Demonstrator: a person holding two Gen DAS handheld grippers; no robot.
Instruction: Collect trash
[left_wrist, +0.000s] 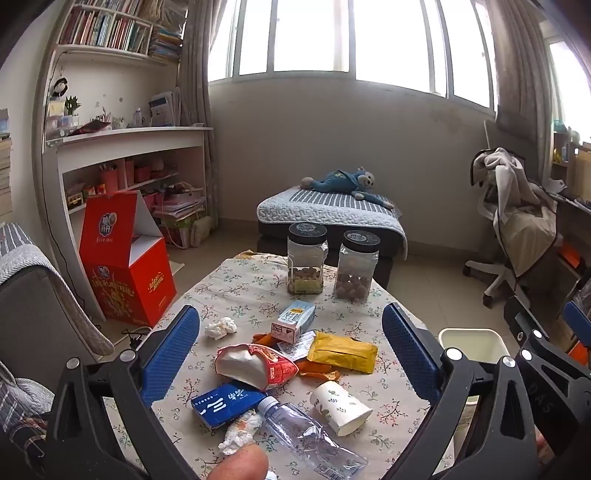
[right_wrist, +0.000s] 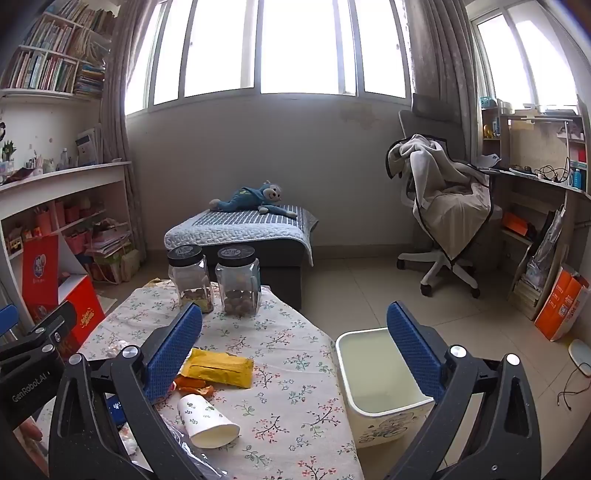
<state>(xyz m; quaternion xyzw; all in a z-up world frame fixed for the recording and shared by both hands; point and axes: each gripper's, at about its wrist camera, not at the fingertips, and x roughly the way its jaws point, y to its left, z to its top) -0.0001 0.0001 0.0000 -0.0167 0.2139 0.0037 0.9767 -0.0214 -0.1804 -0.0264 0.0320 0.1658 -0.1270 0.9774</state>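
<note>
Risk: paper cup (left_wrist: 340, 406) and plastic bottle (left_wrist: 310, 435) lying loose, liable to roll off table (left_wrist: 255, 280) if nudged; left gripper (left_wrist: 291, 347) and right gripper (right_wrist: 295, 347) jaws wide apart, empty; bin (right_wrist: 384, 417) beside table.

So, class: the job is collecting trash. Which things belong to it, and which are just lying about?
Job: crumpled tissue, milk carton, yellow packet, paper cup, plastic bottle, bin.

Lying about: two snack jars, stuffed toy, red box.

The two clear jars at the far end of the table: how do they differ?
The left jar holds mixed brown and pale snacks; the right jar holds only round brown balls. The left jar stands slightly farther back than the right jar. Both are upright, clear, black-lidded and mostly empty.
</note>
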